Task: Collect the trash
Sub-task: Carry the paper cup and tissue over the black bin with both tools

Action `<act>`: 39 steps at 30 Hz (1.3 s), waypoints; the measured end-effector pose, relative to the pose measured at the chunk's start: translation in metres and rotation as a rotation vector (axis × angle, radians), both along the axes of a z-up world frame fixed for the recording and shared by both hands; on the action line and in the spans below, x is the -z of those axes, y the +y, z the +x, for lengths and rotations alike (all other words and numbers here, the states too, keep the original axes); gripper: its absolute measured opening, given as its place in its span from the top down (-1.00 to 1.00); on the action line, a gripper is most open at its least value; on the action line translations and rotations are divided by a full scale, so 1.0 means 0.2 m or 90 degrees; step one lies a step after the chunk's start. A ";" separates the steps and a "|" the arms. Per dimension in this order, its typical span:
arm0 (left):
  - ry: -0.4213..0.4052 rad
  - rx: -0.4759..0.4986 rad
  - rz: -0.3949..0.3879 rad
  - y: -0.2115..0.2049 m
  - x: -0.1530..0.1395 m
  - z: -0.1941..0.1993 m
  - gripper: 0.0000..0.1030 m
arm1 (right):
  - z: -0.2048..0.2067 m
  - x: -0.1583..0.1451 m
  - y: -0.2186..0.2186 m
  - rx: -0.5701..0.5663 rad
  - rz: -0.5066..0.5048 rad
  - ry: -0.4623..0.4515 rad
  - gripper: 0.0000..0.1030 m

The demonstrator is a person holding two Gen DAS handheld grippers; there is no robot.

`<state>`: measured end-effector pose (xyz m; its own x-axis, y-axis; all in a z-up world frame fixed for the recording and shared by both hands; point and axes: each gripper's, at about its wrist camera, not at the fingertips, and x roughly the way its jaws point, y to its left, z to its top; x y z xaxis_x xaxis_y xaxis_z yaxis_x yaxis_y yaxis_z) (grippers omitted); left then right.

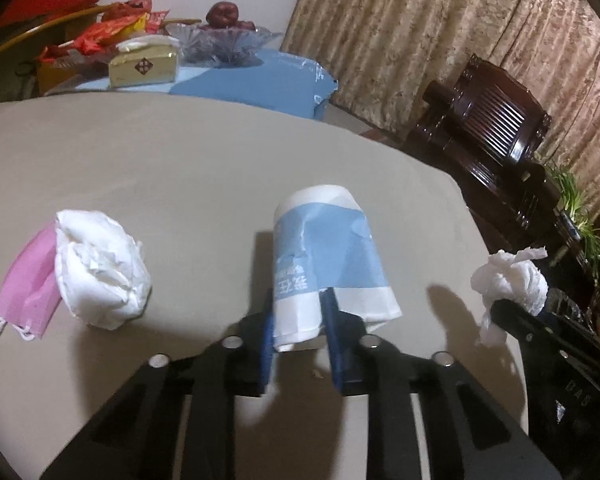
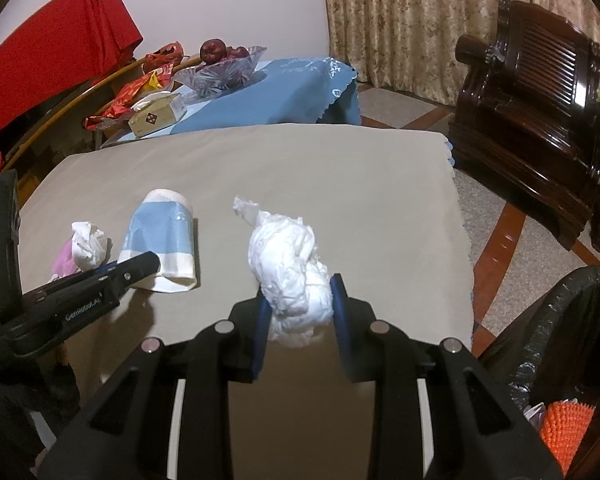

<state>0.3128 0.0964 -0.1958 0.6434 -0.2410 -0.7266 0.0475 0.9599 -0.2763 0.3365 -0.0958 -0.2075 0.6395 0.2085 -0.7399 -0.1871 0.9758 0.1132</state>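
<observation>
Left wrist view: left gripper (image 1: 298,334), jaws pinching the rim end of a flattened paper cup (image 1: 326,252) lying on the beige table (image 1: 180,152); still uncollected to its left, a crumpled tissue wad (image 1: 100,268) touching a pink face mask (image 1: 30,280). Right wrist view: right gripper (image 2: 300,320), jaws pinching a second tissue ball (image 2: 290,268) above the table; a black-lined trash bin (image 2: 572,320) stands off the table's right edge with something orange already inside. Judgement: two pieces gripped but not yet binned, two untouched, so roughly the early half.
</observation>
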 end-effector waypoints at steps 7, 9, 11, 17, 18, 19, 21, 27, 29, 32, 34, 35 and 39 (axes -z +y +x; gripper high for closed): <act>-0.054 0.000 0.027 -0.04 -0.16 -0.11 0.79 | -0.04 -0.08 -0.01 -0.002 0.006 -0.020 0.46; -0.067 0.003 0.038 -0.05 -0.21 -0.14 0.80 | -0.06 -0.11 -0.02 -0.005 0.011 -0.023 0.47; -0.077 0.008 0.048 -0.07 -0.26 -0.18 0.81 | -0.09 -0.14 -0.02 -0.007 0.017 -0.025 0.49; -0.090 0.007 0.056 -0.08 -0.37 -0.30 0.81 | -0.20 -0.25 -0.02 -0.018 0.030 -0.041 0.50; -0.093 0.008 0.063 -0.09 -0.38 -0.33 0.81 | -0.22 -0.27 -0.03 -0.019 0.031 -0.045 0.50; -0.094 0.010 0.067 -0.10 -0.39 -0.35 0.81 | -0.25 -0.30 -0.03 -0.020 0.032 -0.048 0.50; -0.098 0.016 0.070 -0.11 -0.42 -0.40 0.81 | -0.30 -0.33 -0.04 -0.022 0.037 -0.050 0.50; -0.109 0.031 0.068 -0.17 -0.49 -0.55 0.81 | -0.46 -0.42 -0.10 -0.024 0.045 -0.056 0.50; -0.114 0.040 0.070 -0.20 -0.52 -0.60 0.81 | -0.52 -0.45 -0.12 -0.026 0.043 -0.062 0.50; -0.119 0.050 0.073 -0.24 -0.55 -0.67 0.81 | -0.61 -0.49 -0.16 -0.029 0.044 -0.069 0.50; -0.119 0.055 0.071 -0.25 -0.56 -0.71 0.81 | -0.68 -0.52 -0.18 -0.031 0.040 -0.074 0.50; -0.120 0.059 0.070 -0.27 -0.56 -0.73 0.81 | -0.70 -0.53 -0.19 -0.032 0.040 -0.076 0.50; -0.121 0.071 0.069 -0.31 -0.59 -0.79 0.81 | -0.80 -0.57 -0.25 -0.027 0.039 -0.083 0.50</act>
<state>0.1550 0.0336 -0.0785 0.7453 -0.2449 -0.6201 0.1958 0.9695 -0.1476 0.1772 -0.1460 -0.0940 0.7192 0.2792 -0.6362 -0.2451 0.9588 0.1438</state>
